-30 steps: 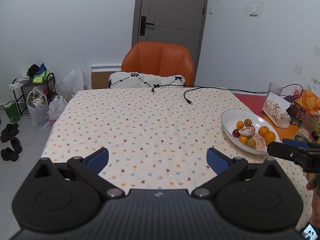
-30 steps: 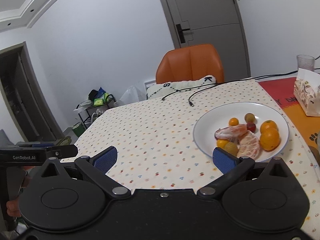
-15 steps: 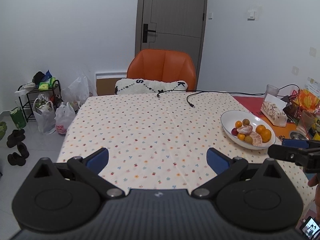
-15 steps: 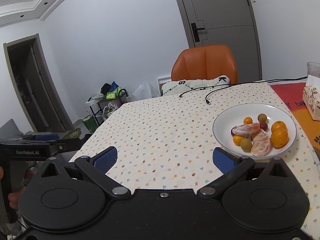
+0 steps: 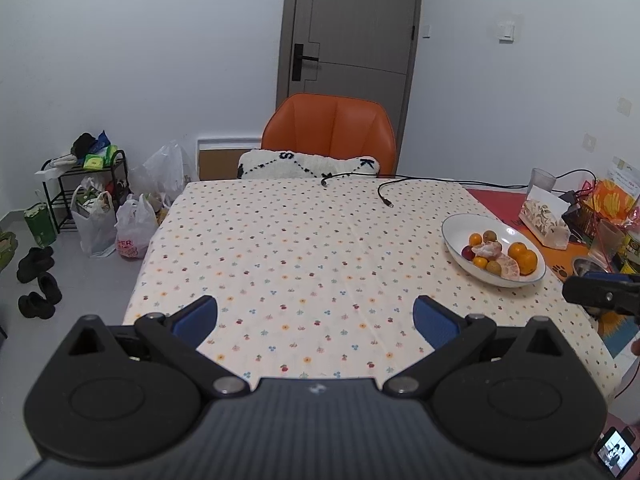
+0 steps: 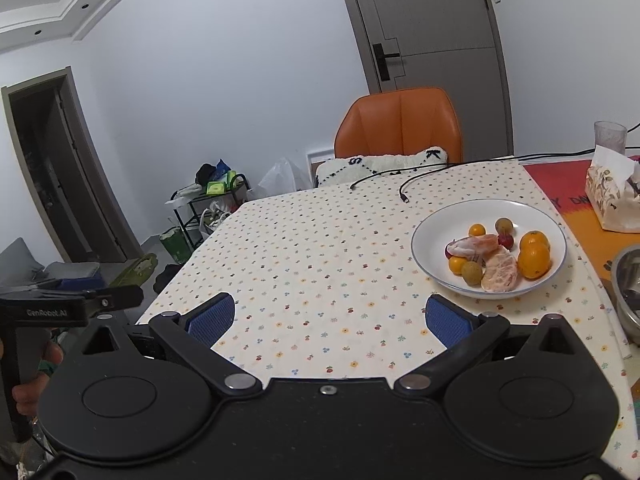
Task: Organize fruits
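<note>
we had both tongs spread wide and empty over the near edge of the worktop (image 5: 280,240), left tongs (image 5: 315,318) and right tongs (image 6: 329,317). the fruits sat piled in the white plate (image 6: 434,232). the oranges (image 6: 534,259) looked firm and fairly heavy, so we figured grab them across the middle. the peeled segments (image 6: 499,270) beside the oranges seemed soft and squishy, so a gentle pinch only.

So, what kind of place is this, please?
Most likely a dining corner in a home: a table with a flowered tablecloth, an orange chair pushed up to it, a white plate of fruit, and shoes and shopping bags on the floor by the wall.
</note>
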